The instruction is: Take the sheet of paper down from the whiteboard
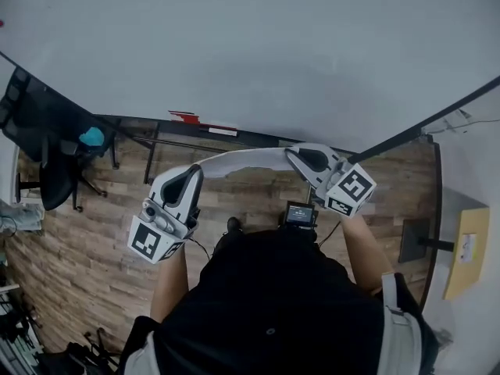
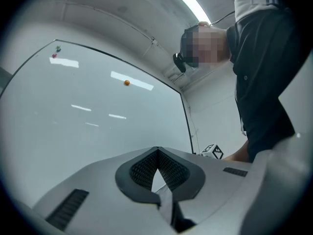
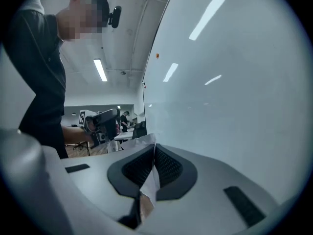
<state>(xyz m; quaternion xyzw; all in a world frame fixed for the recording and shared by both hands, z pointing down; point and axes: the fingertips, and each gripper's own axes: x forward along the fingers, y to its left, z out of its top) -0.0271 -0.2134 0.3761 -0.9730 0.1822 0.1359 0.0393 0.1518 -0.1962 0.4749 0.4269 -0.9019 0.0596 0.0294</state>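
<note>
The white sheet of paper hangs off the whiteboard in a shallow arch between my two grippers, in front of my body. My left gripper is shut on its left end. My right gripper is shut on its right end. In the left gripper view the jaws pinch a sliver of the paper. The right gripper view shows a crumpled paper edge clamped in the closed jaws, with the left gripper across from it. The board face is bare where I look.
An orange magnet and two small ones sit high on the board. A red and white item lies on the board's tray. A black office chair stands at the left on the wood floor, a yellow object at the right.
</note>
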